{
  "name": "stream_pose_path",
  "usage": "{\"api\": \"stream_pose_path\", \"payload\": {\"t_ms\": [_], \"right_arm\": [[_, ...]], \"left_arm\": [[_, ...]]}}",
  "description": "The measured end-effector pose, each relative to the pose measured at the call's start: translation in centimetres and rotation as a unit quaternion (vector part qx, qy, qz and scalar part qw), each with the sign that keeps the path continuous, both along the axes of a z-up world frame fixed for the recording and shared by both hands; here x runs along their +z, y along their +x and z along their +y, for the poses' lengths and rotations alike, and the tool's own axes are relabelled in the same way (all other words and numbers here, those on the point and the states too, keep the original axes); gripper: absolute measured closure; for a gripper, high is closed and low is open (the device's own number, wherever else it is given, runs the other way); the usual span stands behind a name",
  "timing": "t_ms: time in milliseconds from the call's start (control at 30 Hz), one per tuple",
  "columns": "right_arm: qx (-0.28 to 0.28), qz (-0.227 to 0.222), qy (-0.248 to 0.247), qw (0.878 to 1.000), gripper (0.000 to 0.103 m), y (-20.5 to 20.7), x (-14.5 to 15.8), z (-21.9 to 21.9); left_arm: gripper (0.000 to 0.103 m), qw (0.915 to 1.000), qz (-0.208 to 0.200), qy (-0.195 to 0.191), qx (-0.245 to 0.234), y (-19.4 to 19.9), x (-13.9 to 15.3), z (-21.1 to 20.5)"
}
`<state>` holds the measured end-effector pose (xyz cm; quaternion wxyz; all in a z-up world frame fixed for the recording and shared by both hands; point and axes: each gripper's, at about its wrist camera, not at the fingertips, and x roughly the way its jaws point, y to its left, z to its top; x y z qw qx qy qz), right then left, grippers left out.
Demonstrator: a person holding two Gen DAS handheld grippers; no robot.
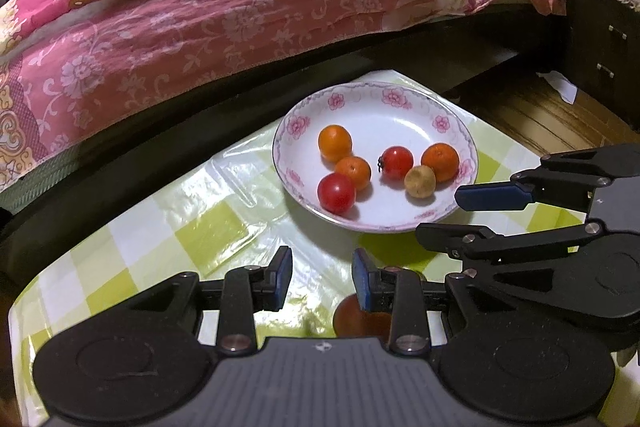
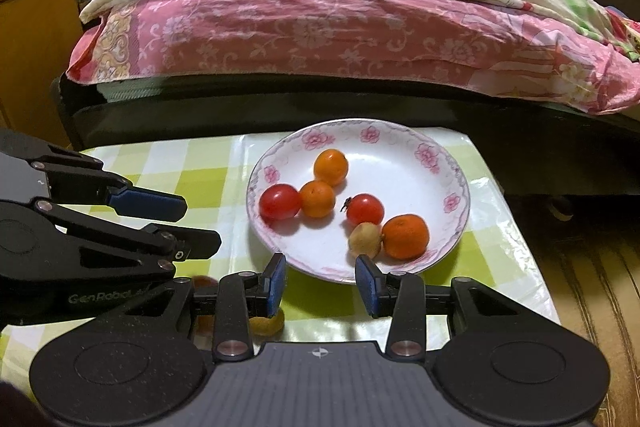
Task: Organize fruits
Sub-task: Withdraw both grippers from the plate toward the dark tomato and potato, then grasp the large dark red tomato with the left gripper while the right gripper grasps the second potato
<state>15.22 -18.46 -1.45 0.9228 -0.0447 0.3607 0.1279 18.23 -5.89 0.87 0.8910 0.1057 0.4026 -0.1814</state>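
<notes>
A white plate with pink flowers sits on the checked table and holds three oranges, two red tomatoes and a small brownish fruit. My left gripper is open and empty, just short of the plate. A red fruit lies on the cloth under its right finger. My right gripper is open and empty at the plate's near rim. A yellowish fruit lies under its left finger, and a red fruit shows behind it.
The table has a green and white checked plastic cloth. A bed with a pink floral quilt runs along the far side. The table's right edge drops to a wooden floor. A dark cabinet stands at the right.
</notes>
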Motion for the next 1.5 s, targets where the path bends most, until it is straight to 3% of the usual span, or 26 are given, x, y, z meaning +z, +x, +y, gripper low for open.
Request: {"api": "stream_pose_path", "payload": {"t_ms": [1233,1367,1500], "right_arm": [[0.051,0.069,-0.013,0.996,0.066,0.4,-2.9,2.7],[0.050,0.070,-0.025,0.996,0.078,0.4,-2.9,2.8],[0.046,0.075,-0.024,0.996,0.080,0.4,-2.8,2.4]], "left_arm": [[0.059,0.9988,0.023,0.007,-0.043,-2.6,-1.1,2.4],[0.059,0.9979,0.030,0.002,-0.058,-2.8,-1.0,2.3],[0.057,0.9964,0.032,-0.003,-0.078,-3.3,-1.1,1.9]]}}
